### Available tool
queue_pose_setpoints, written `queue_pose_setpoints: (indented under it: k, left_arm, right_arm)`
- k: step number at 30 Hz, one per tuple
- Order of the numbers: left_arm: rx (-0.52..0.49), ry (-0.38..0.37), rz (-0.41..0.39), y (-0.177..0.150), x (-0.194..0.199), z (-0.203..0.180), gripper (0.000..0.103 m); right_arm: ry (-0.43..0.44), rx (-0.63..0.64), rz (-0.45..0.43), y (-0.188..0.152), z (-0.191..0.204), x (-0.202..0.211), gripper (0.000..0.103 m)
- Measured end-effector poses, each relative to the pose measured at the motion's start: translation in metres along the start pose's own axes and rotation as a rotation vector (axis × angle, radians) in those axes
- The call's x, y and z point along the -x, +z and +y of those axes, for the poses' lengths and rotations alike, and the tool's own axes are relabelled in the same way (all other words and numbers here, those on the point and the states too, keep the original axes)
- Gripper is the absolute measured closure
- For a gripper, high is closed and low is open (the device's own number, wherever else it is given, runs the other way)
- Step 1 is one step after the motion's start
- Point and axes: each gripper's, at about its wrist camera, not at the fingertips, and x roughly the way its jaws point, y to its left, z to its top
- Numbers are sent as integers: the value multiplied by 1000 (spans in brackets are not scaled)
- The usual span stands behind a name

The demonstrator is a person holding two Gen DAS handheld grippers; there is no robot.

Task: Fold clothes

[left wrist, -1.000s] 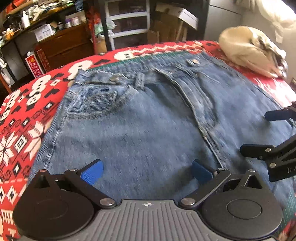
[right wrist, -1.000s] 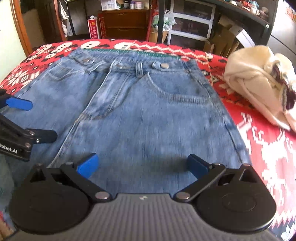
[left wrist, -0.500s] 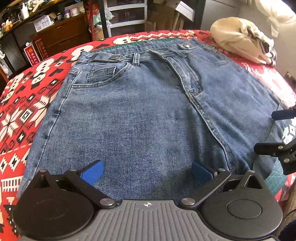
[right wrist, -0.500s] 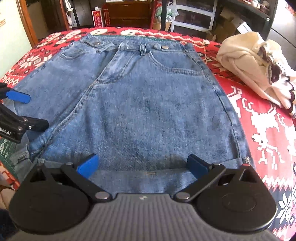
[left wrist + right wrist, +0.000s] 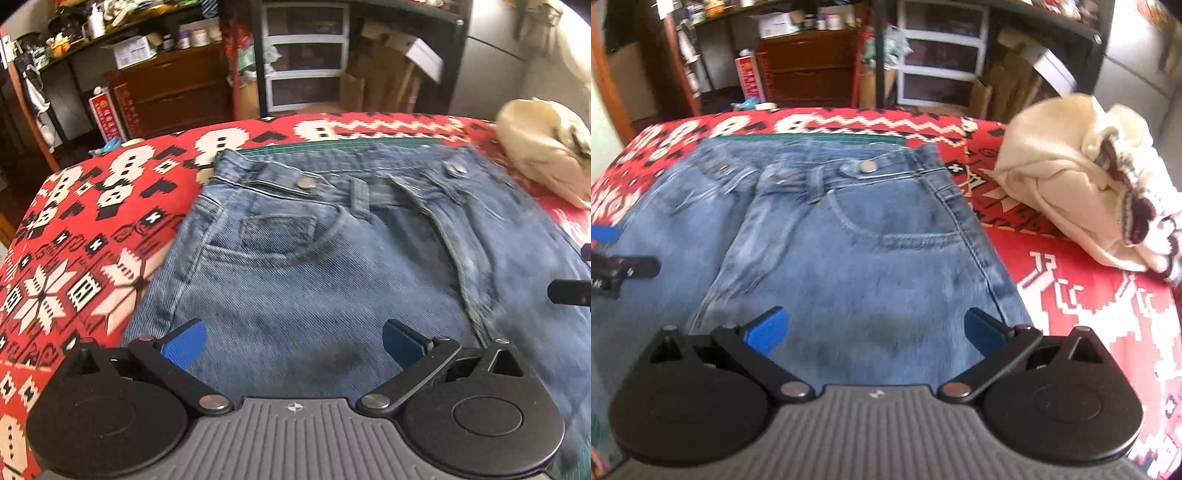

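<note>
Two tools hover over the jeans (image 5: pixel 332 280), which lie flat on the red patterned cloth (image 5: pixel 92 240), waistband at 12 o'clock. The left tool (image 5: pixel 293 345) and right tool (image 5: pixel 874 332) are both spread wide, gripping nothing. A cream garment (image 5: pixel 1071 184) sits at 2 o'clock.

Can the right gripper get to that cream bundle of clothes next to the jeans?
Probably yes. The right gripper is open over the jeans, and the cream bundle sits off to its right on the red patterned cloth. Nothing stands between them.
</note>
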Motion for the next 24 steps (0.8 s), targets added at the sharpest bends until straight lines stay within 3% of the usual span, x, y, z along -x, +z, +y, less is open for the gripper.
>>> queue_pose_setpoints:
  k: [5,10,24]
  left_arm:
    - [-2,20,18,5,-17,3,0]
    - [19,4,-9,-4,-16,7,0]
    - [15,-33,60,-41,13,14,0]
  right_arm:
    - [-34,1,12,4,-2,-25,0]
    - [-37,1,-21,-11,-1,-21,1]
    - [3,71,44,-73,-10,29,1]
